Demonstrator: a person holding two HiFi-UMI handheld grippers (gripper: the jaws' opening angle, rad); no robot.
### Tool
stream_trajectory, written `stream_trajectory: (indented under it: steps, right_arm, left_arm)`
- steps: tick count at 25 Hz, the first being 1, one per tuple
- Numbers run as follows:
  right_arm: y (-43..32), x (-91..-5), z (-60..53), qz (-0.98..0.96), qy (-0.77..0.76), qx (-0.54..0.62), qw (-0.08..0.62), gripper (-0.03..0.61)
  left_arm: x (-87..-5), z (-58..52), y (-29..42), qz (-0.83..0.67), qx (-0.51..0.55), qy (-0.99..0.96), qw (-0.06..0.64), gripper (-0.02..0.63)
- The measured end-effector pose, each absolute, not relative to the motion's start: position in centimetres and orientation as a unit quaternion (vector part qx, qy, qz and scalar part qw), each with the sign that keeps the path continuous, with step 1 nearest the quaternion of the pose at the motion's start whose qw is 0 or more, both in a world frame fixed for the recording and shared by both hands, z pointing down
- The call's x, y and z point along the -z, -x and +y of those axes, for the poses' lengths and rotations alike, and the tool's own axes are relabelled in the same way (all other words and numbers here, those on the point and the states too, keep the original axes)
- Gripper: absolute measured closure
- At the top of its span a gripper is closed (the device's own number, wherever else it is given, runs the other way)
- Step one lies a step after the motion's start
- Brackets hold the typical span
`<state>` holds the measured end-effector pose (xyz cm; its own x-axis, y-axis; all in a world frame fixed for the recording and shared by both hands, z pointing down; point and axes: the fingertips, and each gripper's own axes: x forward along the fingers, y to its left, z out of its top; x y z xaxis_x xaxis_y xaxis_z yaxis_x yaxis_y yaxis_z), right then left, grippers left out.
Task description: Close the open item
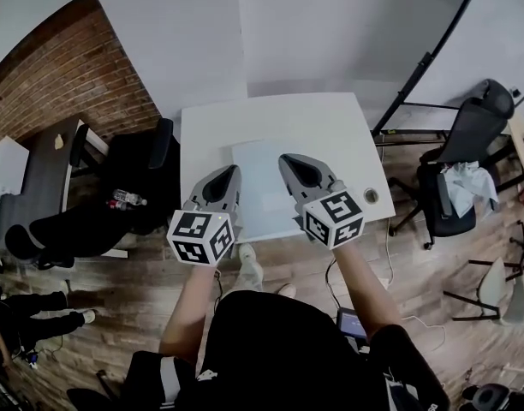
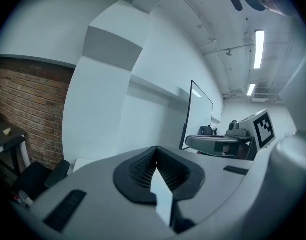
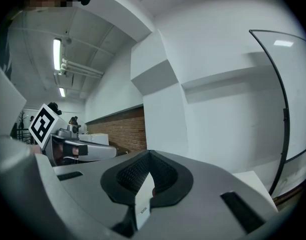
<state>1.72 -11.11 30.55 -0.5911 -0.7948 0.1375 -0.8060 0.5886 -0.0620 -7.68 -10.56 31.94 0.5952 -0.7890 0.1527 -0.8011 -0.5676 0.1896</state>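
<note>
A flat pale grey slab, seemingly a laptop with its lid down [image 1: 264, 187], lies on the white table [image 1: 330, 127] in the head view. My left gripper [image 1: 230, 172] hovers over the slab's left edge, and my right gripper [image 1: 289, 159] hovers over its middle. Both are held side by side, pointing almost level toward the far wall. The left gripper view has the left gripper [image 2: 155, 151] shut with nothing between its dark pads, the other gripper [image 2: 218, 143] beside it. The right gripper [image 3: 149, 156] is likewise shut and empty in its own view. Neither gripper view shows the table.
A small round object [image 1: 371, 196] sits by the table's right edge. A black office chair [image 1: 463, 157] with cloth on it stands to the right, and a dark chair [image 1: 133, 169] and a bottle [image 1: 125, 199] to the left. A brick wall [image 1: 65, 75] runs along the back left.
</note>
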Motion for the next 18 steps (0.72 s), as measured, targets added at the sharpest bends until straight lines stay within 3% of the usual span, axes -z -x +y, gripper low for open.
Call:
stream_trajectory:
  steps: [18]
  right_arm:
    - [-4.3,-30.2,-4.8,-0.894,-0.443,-0.055,0.032,0.538]
  left_arm:
    - [-31.8,-4.0,5.7,-0.462,-0.025,-0.88,0.112,0.6]
